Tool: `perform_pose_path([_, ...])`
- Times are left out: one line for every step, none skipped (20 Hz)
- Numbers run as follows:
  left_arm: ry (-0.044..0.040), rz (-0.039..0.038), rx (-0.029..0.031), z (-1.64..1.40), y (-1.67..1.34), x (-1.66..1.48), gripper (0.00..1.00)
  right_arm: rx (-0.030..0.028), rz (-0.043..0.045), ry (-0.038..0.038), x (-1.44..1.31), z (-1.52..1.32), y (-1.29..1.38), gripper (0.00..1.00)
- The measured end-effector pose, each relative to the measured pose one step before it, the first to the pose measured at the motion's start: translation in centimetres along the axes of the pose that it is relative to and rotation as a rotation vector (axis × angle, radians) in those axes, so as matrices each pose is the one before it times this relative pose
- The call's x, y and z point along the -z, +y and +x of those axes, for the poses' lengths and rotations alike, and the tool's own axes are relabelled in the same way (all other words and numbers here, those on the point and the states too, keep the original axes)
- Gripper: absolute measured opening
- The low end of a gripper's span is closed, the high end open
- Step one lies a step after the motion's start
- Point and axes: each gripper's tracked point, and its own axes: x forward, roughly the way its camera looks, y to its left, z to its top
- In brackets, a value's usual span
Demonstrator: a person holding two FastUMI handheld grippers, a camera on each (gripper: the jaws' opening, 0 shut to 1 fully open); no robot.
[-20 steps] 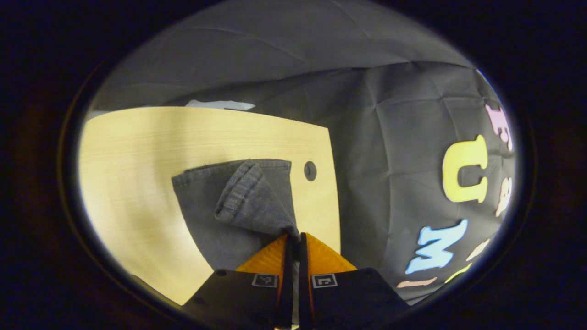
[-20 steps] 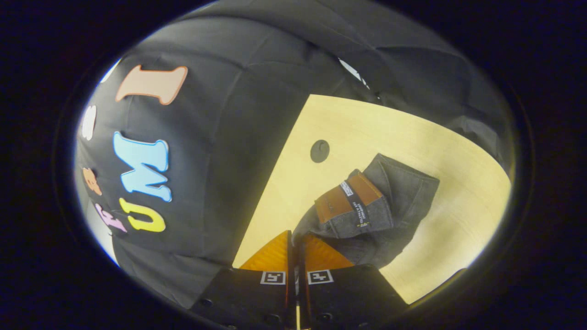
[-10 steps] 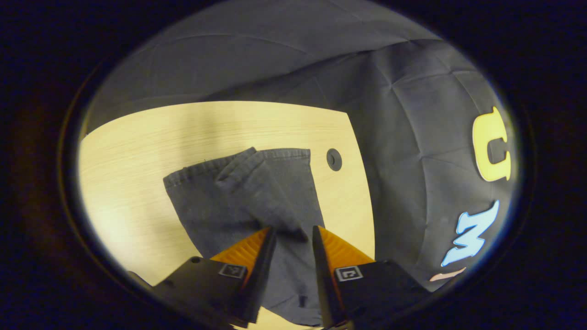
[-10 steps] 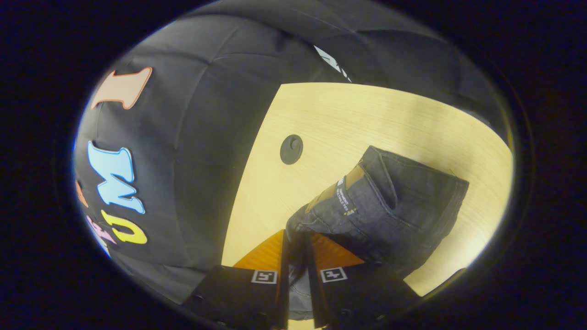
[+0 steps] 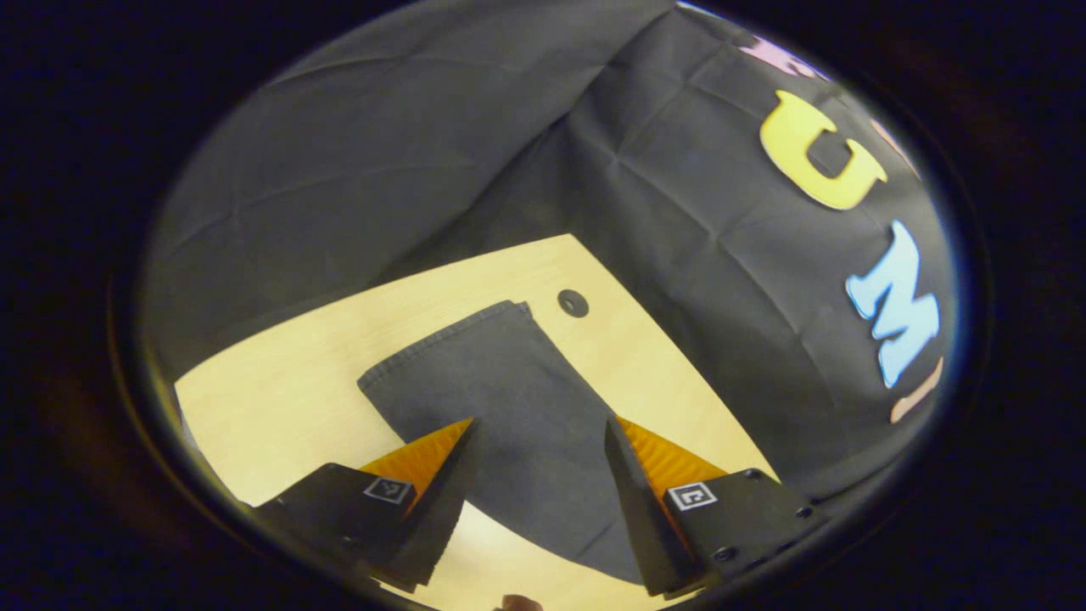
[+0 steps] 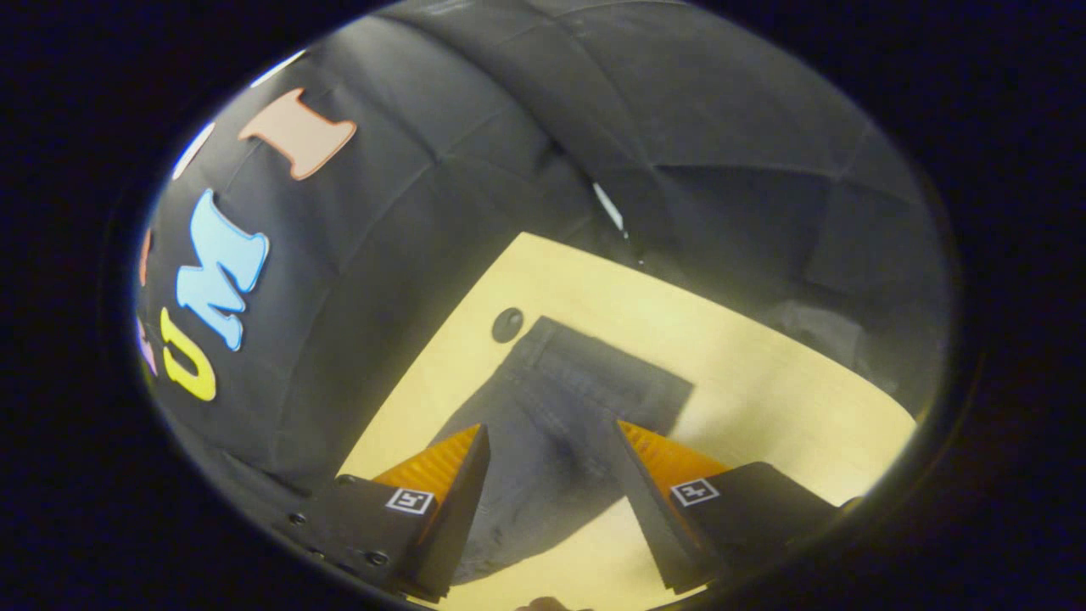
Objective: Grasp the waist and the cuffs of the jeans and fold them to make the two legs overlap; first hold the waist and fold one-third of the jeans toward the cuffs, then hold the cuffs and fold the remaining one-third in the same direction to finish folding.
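Between the spread fingers of the left claw, gaping and holding nothing, dark jeans lie flat on the table, cuffs toward 11 o'clock. Right claw gapes empty above the waist end, probably freed to regrip.

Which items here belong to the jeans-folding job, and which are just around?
Job:
- jeans, flat on the table
- left claw, open
- right claw, open

Around:
- wooden table
- round hole in the table
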Motion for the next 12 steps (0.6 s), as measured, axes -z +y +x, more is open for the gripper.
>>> perform_pose_path([-0.02291, 0.03909, 0.00418, -0.948, -0.649, 0.273, 1.0, 0.01761, 0.03278, -0.00102, 0.23, 0.278, -1.065, 0.86])
perform_pose_path([-0.01699, 0.03669, 0.00269, -1.246, -0.422, 0.212, 1.0, 0.01857, 0.02299, 0.0125, 0.442, 0.632, -1.073, 0.86])
perform_pose_path([-0.01656, 0.03184, 0.00462, -1.022, -0.309, 0.137, 1.0, 0.01393, 0.02058, 0.01671, 0.437, 0.616, -0.601, 0.87])
perform_pose_path([-0.01992, 0.02932, 0.00877, -0.546, -0.42, 0.119, 1.0, 0.00142, 0.01833, 0.00629, 0.138, 0.605, -0.107, 0.87])
perform_pose_path([-0.02645, 0.03166, 0.00575, -0.626, -0.24, -0.154, 1.0, 0.0083, 0.01351, -0.00448, -0.097, 0.48, -0.45, 0.87])
perform_pose_path([-0.02526, 0.03671, 0.00298, -1.12, -0.61, -0.34, 1.0, 0.01987, 0.00836, -0.01225, -0.325, 0.455, -0.541, 0.87])
perform_pose_path([-0.0209, 0.02823, 0.0049, -0.792, -0.232, -0.278, 1.0, 0.02339, 0.01026, -0.01293, -0.28, 0.701, -0.558, 0.88])
perform_pose_path([-0.00763, 0.02182, 0.0117, -0.875, -0.415, -0.319, 1.0, 0.01243, 0.01491, -0.00325, 0.034, 0.681, -0.035, 0.8])
perform_pose_path([-0.00951, 0.01408, 0.01297, -0.565, -0.362, -0.324, 1.0, 0.0118, 0.01409, 0.01419, 0.38, 0.565, 0.007, 0.88])
perform_pose_path([-0.00779, 0.01529, 0.0169, -0.477, -0.4, -0.361, 1.0, -0.00525, 0.01096, 0.02216, 0.627, 0.466, 0.134, 0.88])
perform_pose_path([-0.00862, 0.0172, 0.00922, -0.244, -0.251, -0.213, 0.99, 0.00216, 0.01246, -0.00872, 0.115, 0.249, 0.172, 0.88])
perform_pose_path([-0.00753, 0.01796, 0.00123, -0.054, 0.009, -0.093, 1.0, 0.00473, 0.01564, -0.01554, -0.158, 0.239, -0.07, 0.84])
